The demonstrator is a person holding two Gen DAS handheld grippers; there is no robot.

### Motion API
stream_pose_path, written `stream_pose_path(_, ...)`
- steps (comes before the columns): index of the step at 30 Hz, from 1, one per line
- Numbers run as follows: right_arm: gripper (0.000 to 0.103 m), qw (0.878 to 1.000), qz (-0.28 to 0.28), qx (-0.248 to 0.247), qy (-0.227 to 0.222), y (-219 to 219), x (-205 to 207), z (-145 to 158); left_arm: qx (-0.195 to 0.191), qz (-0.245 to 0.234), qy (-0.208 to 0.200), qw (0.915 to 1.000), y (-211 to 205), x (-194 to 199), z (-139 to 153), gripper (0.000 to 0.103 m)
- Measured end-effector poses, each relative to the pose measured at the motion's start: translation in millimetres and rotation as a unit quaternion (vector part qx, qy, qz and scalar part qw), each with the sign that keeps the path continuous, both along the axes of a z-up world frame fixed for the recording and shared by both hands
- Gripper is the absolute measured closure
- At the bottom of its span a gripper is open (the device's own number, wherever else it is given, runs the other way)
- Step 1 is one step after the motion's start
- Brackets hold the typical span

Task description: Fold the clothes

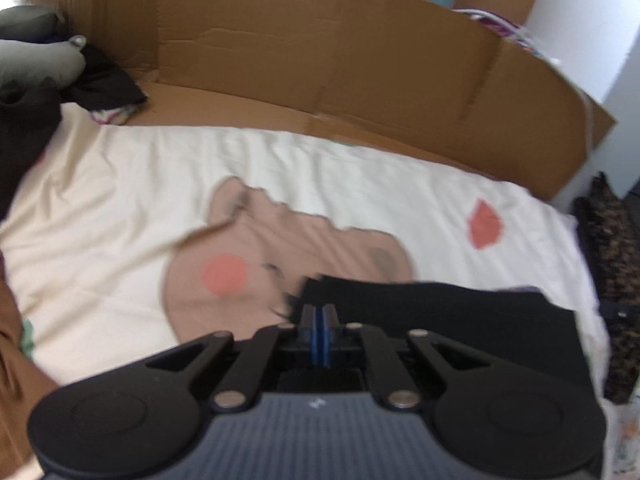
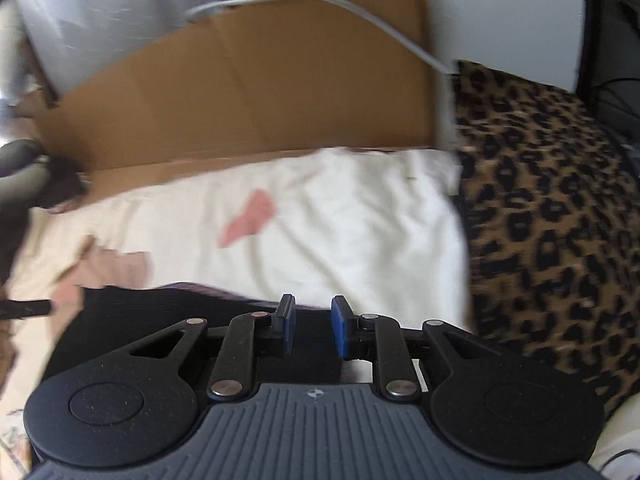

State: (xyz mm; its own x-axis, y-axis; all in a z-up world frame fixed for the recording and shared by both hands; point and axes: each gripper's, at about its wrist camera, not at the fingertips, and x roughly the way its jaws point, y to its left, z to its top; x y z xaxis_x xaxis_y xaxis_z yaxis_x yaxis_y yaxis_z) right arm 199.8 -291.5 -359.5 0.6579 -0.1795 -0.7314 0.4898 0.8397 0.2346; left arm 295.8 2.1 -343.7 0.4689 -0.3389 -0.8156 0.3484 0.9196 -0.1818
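A black folded garment [image 1: 440,316] lies flat on a cream sheet [image 1: 140,200] printed with a tan bear face. My left gripper [image 1: 319,312] is shut, blue pads pressed together, with its tips at the garment's left corner. I see no cloth between the pads. In the right wrist view the same black garment [image 2: 160,312] lies under and left of my right gripper [image 2: 314,326]. That gripper is open with nothing between its fingers, and it hovers just over the garment's far edge. Both views are blurred.
A low cardboard wall [image 1: 320,60] runs along the far side of the sheet. A pile of dark and grey clothes [image 1: 36,68] sits at the far left. A leopard-print blanket [image 2: 552,208] lies to the right, and a grey cable [image 2: 360,12] hangs over the cardboard.
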Motion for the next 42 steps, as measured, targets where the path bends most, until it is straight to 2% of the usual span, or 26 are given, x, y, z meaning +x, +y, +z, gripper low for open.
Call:
stream_pose_path(8,0.079,0.998,0.051,0.020,-0.001,43.4,9.0,-11.6,-0.010,-0.048,-0.002,0.9988,-41.3,-32.3,1.5,0.099)
stream_pose_path(17,0.080,0.995,0.097,0.003,0.008,69.6,30.1,-23.2,-0.005,-0.090,-0.003,0.9960,-70.6,-43.6,-18.8,0.099)
stream_pose_path(23,0.079,0.995,0.102,-0.016,0.008,67.4,45.7,-23.6,0.012,-0.102,-0.021,0.9945,-85.0,-34.1,-17.0,0.099)
stream_pose_path(26,0.079,0.995,0.102,-0.022,0.005,64.9,52.9,-22.9,0.005,-0.101,-0.012,0.9948,-89.4,-29.0,-18.8,0.099)
stream_pose_path(28,0.079,0.994,0.104,-0.023,0.003,63.1,57.1,-23.9,0.002,-0.101,-0.012,0.9949,-90.9,-29.7,-19.1,0.096)
stream_pose_path(30,0.079,0.994,0.107,-0.022,0.004,61.3,60.7,-27.5,0.003,-0.106,-0.015,0.9943,-92.9,-31.6,-20.9,0.087)
stream_pose_path(31,0.079,0.994,0.108,-0.021,0.006,60.0,62.1,-30.1,0.006,-0.108,-0.017,0.9940,-93.9,-32.2,-23.0,0.086)
stream_pose_path(38,0.082,0.994,0.110,-0.020,0.014,51.2,69.6,-45.9,-0.001,-0.105,-0.014,0.9944,-93.0,-25.4,-46.9,0.085)
stream_pose_path(42,0.082,0.994,0.107,-0.021,0.017,51.3,69.2,-47.6,-0.006,-0.094,0.000,0.9955,-92.8,-20.9,-47.4,0.086)
